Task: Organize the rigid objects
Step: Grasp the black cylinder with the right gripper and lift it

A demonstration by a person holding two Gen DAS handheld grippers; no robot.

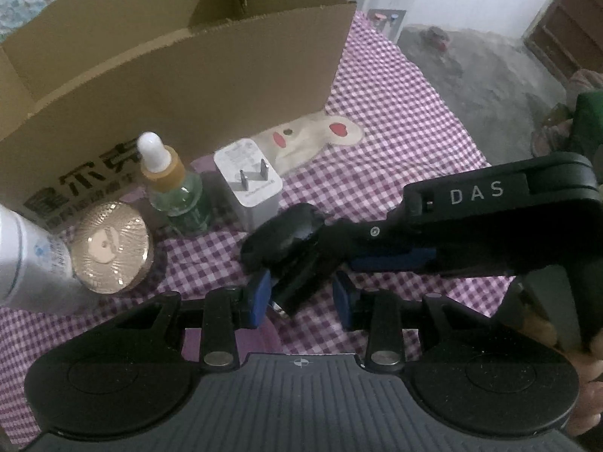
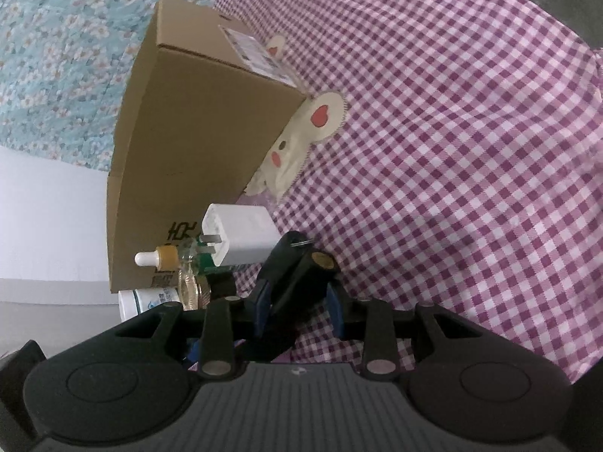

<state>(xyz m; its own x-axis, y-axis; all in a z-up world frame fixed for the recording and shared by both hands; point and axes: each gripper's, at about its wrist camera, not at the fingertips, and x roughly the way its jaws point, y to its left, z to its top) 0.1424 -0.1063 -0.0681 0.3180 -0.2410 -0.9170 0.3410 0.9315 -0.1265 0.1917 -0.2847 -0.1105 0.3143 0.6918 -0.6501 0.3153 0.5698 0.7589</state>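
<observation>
Looking at this one, the step in hand seems to be getting the black gadget (image 1: 286, 241) into the cardboard box (image 1: 169, 75). The right gripper (image 2: 297, 301) has its jaws closed around the gadget, which is tilted and sits just in front of the box, near the box's right corner. The left gripper (image 1: 301, 297) has its jaws at a medium gap around the gadget's lower end. One pad looks close to touching it and the other is clearly apart, so I wouldn't call that a hold.

Lined up along the box's front wall are the white charger (image 1: 248, 184), the dropper bottle (image 1: 175, 188), the round gold tin (image 1: 111, 248) and a white bottle (image 1: 26, 260).

My take on doing it well:
- Pick one gripper to carry. If it's a handoff, close the left fully before the right lets go.
- Lift straight up before moving over the box wall, since the charger is just beside the gadget and easy to knock.
- There's a small ring on the gadget's end, so watch that it doesn't snag.
- The checked cloth (image 2: 452, 150) looks soft, so don't drag anything across it.
</observation>
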